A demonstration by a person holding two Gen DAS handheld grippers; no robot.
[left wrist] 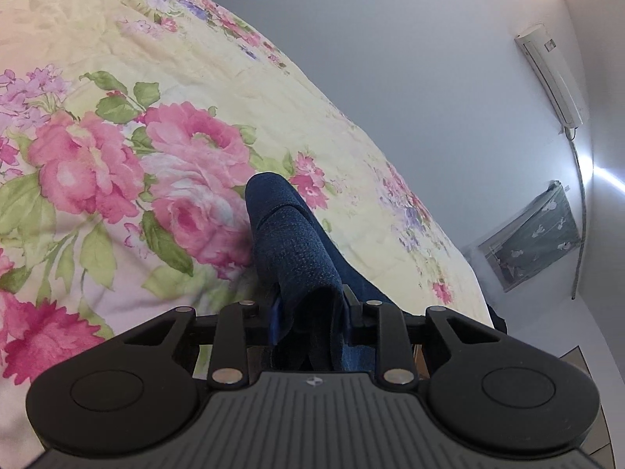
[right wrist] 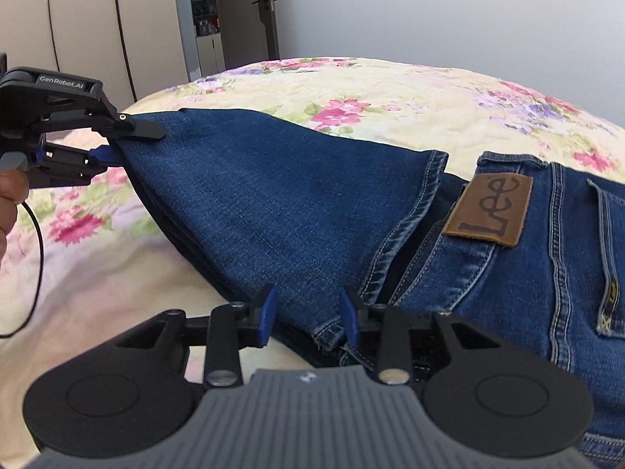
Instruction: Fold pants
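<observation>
Blue jeans [right wrist: 293, 203] lie on the floral bed cover [right wrist: 390, 93], the legs folded over toward the waistband with its brown Lee patch [right wrist: 490, 211]. My left gripper [right wrist: 125, 144], at the left in the right wrist view, is shut on the folded edge and holds it off the bed. In the left wrist view that denim fold [left wrist: 289, 250] fills the left gripper [left wrist: 308, 312] and hides its fingertips. My right gripper [right wrist: 308, 316] is open, its blue pads [right wrist: 267, 312] standing either side of the leg hem corner without pressing on it.
The bed cover [left wrist: 117, 78] stretches far to the left and back. A hand [right wrist: 9, 199] and a black cable [right wrist: 37, 258] sit at the left edge. Wardrobe doors [right wrist: 78, 19] and a door [right wrist: 234, 11] stand behind. An air conditioner [left wrist: 550, 78] hangs on the wall.
</observation>
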